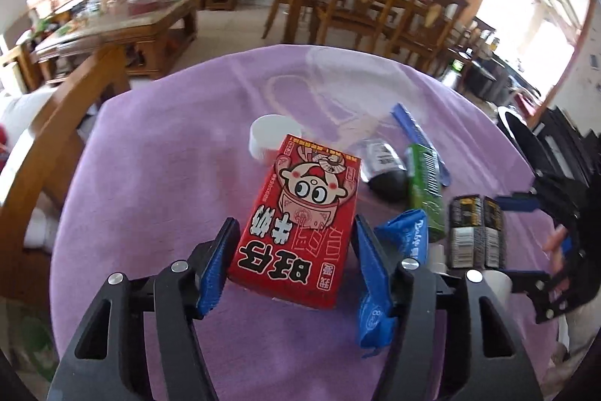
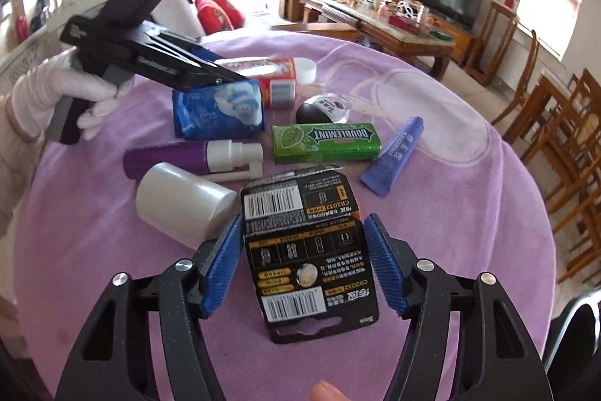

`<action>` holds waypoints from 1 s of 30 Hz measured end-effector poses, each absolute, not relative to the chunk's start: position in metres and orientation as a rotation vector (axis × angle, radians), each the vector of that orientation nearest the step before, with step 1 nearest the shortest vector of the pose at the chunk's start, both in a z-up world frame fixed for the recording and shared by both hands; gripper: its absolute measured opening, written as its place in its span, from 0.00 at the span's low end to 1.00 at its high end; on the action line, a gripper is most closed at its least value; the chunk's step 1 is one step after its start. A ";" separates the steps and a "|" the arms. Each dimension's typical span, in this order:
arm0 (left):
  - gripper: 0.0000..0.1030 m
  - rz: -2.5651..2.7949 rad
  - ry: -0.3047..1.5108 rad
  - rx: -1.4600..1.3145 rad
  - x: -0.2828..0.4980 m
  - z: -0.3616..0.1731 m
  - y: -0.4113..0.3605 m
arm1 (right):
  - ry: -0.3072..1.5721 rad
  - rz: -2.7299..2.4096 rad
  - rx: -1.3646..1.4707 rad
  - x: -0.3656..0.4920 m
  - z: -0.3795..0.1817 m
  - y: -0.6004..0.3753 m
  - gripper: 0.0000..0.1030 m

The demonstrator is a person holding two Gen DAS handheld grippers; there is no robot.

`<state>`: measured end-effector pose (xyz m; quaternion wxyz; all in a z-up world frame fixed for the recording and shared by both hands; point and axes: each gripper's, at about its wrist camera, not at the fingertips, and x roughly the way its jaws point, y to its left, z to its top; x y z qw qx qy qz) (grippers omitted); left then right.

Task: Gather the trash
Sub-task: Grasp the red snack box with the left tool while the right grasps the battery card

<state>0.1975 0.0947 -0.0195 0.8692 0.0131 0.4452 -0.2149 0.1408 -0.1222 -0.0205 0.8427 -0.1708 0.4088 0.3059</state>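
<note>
A round table with a purple cloth holds the trash. In the left wrist view my left gripper is open, its jaws on either side of a red milk carton that lies flat. A blue tissue pack lies right of it. In the right wrist view my right gripper is open around a black battery card lying on the cloth. The left gripper also shows there at far left, above the red carton.
A green gum pack, blue tube, purple spray bottle, white cup, white cap and dark pouch lie on the cloth. Wooden chairs and a coffee table stand beyond.
</note>
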 end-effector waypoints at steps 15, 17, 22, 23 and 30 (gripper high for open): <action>0.49 -0.332 0.698 -0.037 0.138 0.027 0.097 | 0.822 0.608 -0.119 0.122 -0.002 -0.156 0.61; 0.49 -0.327 0.644 -0.039 0.119 0.042 0.088 | 0.794 0.607 -0.056 0.120 0.007 -0.168 0.60; 0.49 -0.346 0.568 -0.016 0.090 0.070 0.052 | 0.694 0.619 0.109 0.106 0.039 -0.206 0.61; 0.49 -0.352 0.556 -0.010 0.086 0.074 0.043 | 0.674 0.616 0.130 0.102 0.047 -0.213 0.61; 0.49 -0.450 0.495 0.029 0.066 0.092 -0.032 | 0.549 0.540 0.203 0.070 0.084 -0.279 0.61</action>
